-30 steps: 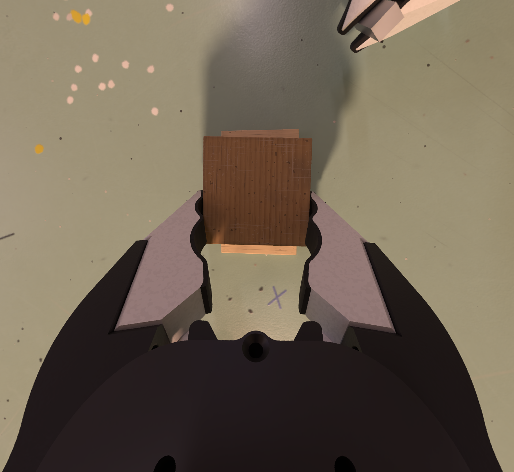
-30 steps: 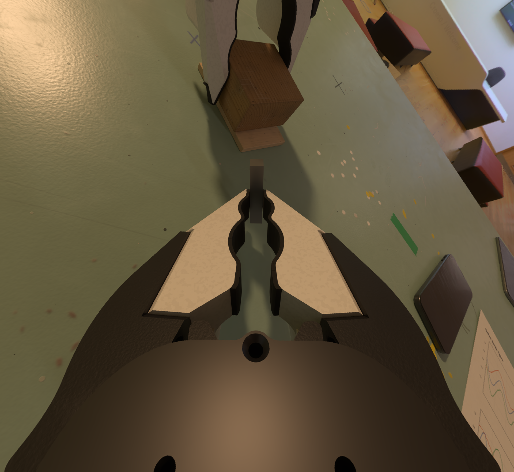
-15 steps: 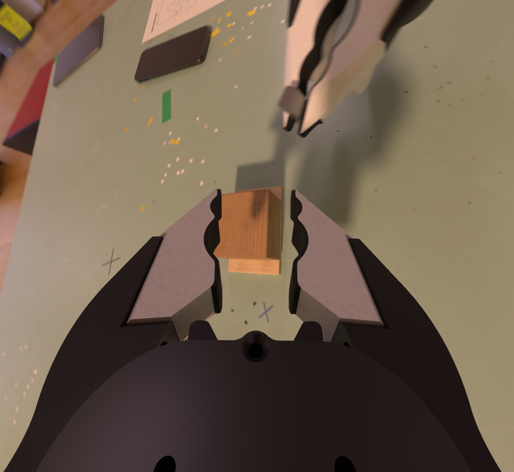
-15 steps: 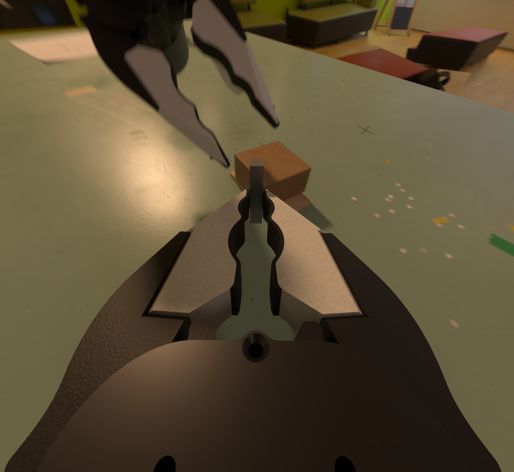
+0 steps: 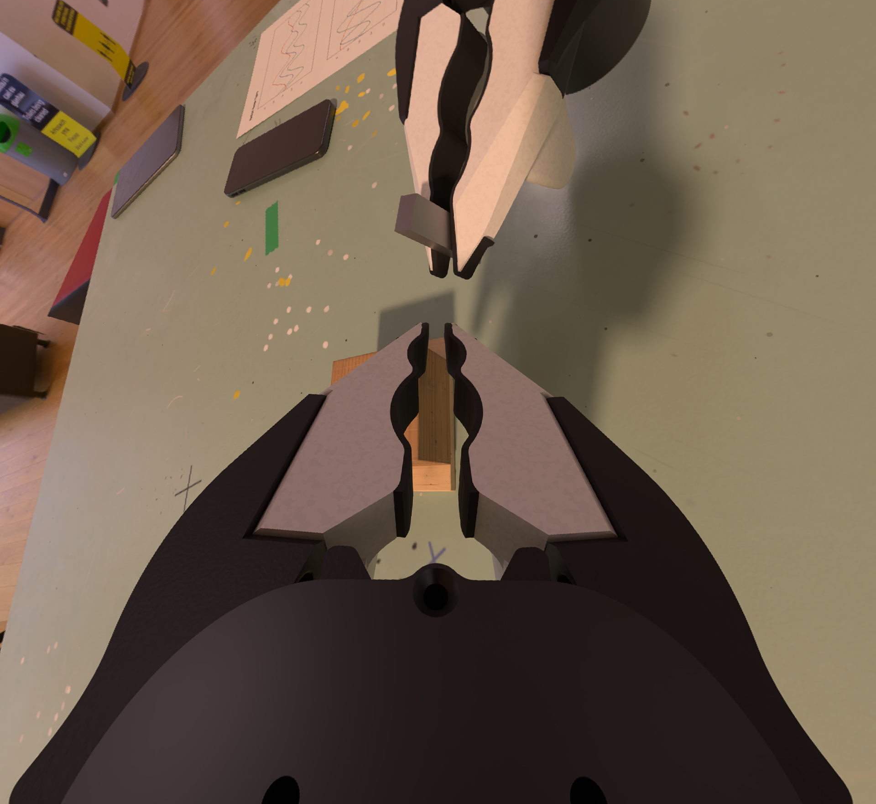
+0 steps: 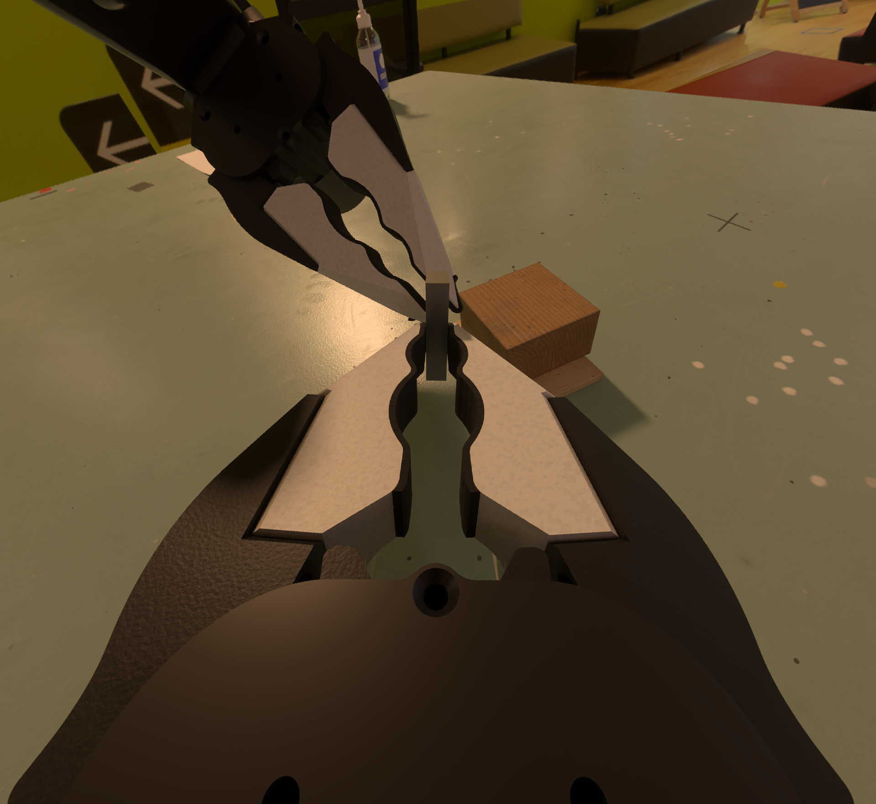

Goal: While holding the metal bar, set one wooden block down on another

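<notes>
My right gripper (image 6: 436, 331) pinches the metal bar (image 6: 436, 331); my left gripper (image 5: 436, 326) is closed and empty above the table (image 5: 711, 354), where the darker wooden block (image 6: 531, 307) sits on the paler block (image 6: 573, 376)

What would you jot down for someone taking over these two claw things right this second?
Left hand-held gripper: nearly shut on nothing, raised above the blocks.
Right hand-held gripper: clamped on the grey metal bar, off the table.
Blocks: the darker wooden block sits on the paler flat block, free of both grippers.
Done: the stacking, with the bar in hand.
Left: probably nothing but keeping the bar gripped and both grippers away from the stack.
Also on the table: a dark phone and a sheet of graphs, off to the side.
</notes>
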Tool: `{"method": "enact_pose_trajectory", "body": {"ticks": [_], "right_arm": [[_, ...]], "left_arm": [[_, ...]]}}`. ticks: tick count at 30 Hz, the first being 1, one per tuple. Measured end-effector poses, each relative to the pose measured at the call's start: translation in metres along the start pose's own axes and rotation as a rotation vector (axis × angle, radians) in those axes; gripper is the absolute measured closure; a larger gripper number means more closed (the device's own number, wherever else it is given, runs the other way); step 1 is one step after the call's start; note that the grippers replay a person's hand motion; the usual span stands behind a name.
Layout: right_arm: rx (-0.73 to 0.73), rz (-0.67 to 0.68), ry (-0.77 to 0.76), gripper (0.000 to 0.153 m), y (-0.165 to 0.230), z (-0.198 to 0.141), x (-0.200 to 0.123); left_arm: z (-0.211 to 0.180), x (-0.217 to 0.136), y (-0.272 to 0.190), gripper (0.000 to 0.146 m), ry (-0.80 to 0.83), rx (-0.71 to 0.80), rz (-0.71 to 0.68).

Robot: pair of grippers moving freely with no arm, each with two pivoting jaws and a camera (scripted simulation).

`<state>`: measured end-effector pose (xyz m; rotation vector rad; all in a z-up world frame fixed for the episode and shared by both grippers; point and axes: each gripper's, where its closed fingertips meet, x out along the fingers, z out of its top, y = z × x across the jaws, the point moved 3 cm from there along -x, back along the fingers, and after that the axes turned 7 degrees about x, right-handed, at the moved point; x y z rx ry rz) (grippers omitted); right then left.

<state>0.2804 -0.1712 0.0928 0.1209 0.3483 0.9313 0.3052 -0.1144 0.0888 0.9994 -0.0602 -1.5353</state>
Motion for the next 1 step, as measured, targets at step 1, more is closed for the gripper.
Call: {"method": "enact_pose_trajectory", "body": {"ticks": [1], "right_arm": [[-0.006,0.001,0.008,0.145,0.0005,-0.0005,0.0002]], "left_arm": [[-0.0003,-0.0001,-0.0014,0.141,0.003,0.005,0.0]]}}
